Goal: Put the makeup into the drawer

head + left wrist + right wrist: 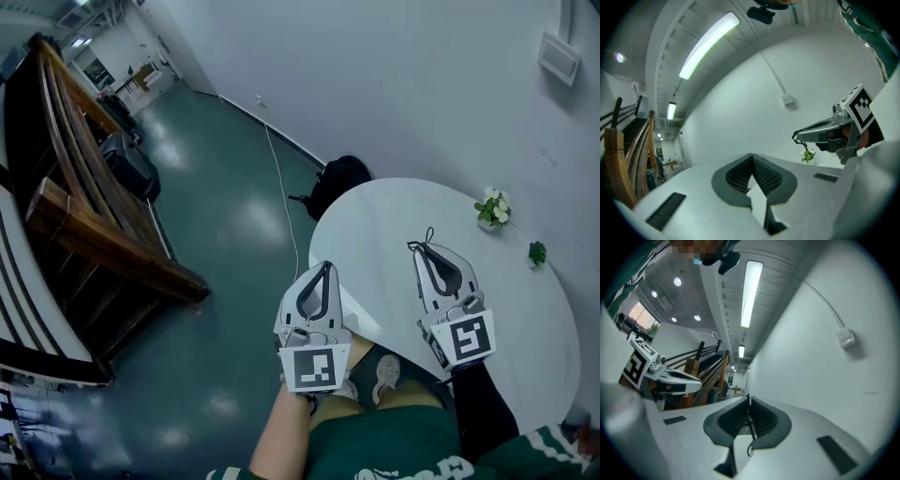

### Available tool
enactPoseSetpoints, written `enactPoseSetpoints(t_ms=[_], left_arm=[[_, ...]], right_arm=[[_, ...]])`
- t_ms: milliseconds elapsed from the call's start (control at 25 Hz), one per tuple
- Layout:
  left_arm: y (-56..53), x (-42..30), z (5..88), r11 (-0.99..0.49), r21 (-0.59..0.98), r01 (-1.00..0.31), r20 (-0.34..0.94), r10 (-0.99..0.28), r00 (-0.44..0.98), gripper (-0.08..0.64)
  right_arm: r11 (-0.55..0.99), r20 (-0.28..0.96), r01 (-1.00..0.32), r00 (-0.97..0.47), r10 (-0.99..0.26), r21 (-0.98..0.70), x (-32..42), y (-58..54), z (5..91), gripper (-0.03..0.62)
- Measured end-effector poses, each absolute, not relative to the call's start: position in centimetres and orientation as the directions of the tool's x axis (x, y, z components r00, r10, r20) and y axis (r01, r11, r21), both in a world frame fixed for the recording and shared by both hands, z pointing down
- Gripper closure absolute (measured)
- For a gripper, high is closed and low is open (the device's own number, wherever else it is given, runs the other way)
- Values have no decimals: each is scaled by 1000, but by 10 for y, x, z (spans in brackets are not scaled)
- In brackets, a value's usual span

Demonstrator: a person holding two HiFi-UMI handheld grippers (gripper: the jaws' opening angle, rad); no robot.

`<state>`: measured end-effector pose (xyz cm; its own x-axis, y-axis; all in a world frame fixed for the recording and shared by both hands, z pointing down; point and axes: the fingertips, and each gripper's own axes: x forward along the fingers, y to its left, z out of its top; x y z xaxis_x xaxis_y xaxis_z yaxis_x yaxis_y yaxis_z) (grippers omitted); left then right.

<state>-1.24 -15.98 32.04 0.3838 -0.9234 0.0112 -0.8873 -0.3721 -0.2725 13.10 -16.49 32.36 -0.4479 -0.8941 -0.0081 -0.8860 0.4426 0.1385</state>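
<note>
No makeup and no drawer show in any view. In the head view my left gripper hangs over the floor just off the near left rim of a round white table. Its jaws are shut with nothing between them, and the left gripper view shows its dark pads meeting at the tip. My right gripper is held above the table top, also shut. A thin black cord hangs down from the seam between its pads. Both grippers point level towards a bare white wall.
Two small potted plants stand at the table's far edge. A black bag lies on the green floor by the wall, and a white cable runs past it. A wooden staircase fills the left side.
</note>
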Motion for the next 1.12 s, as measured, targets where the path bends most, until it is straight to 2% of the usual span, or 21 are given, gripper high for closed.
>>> enactPoseSetpoints(t_ms=[320, 600, 800, 1120], left_arm=[[-125, -99, 325, -287, -283, -915, 31, -956, 290, 560], [-105, -132, 331, -274, -282, -919, 36, -961, 276, 560], [-101, -143, 346, -282, -273, -920, 56, -959, 278, 560], [-101, -154, 397, -323, -259, -910, 136, -945, 297, 560]], right_arm=[[537, -4, -835, -541, -841, 123, 40, -141, 327, 566], [578, 38, -810, -577, -816, 101, -1, -129, 347, 566], [653, 192, -757, -637, -747, 31, -43, -121, 412, 566], [775, 465, -628, -707, -533, -68, -95, -88, 577, 568]])
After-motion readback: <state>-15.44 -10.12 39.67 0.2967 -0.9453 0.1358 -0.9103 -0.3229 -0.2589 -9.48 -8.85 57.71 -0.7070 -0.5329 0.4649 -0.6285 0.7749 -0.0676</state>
